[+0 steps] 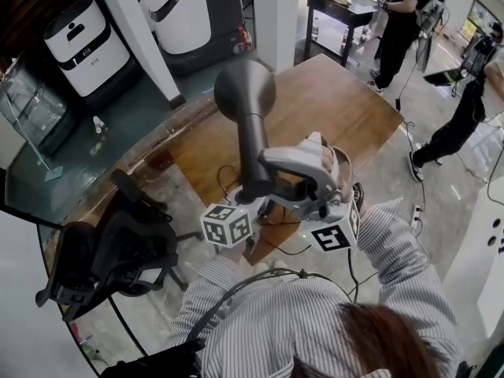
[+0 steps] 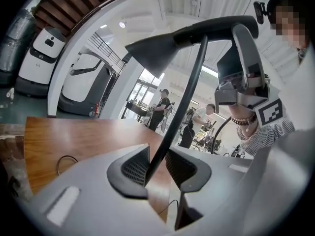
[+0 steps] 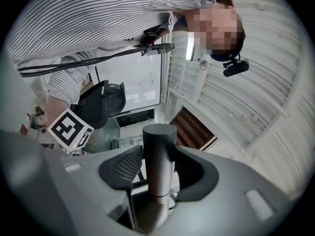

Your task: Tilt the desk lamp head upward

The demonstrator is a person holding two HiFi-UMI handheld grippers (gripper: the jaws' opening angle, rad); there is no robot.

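Left claw (image 2: 157, 157) is clamped on the skinny lamp arm (image 2: 189, 90) mid-frame. Right claw (image 3: 158, 156) squeezes the cylinder end of the lamp head (image 1: 245, 91), above the wooden worktop (image 1: 346, 109).

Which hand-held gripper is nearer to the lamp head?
Right. The right hand-held gripper clamps the lamp head by its tube; the left hand-held gripper holds the thin stem lower down.

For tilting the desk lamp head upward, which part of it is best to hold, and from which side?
Grip the straight round barrel behind the flared shade, jaws across it from the side: its even width seats them, and it gives leverage. The right gripper holds it so; the left gripper clamps the thin stem, likely steadying it.
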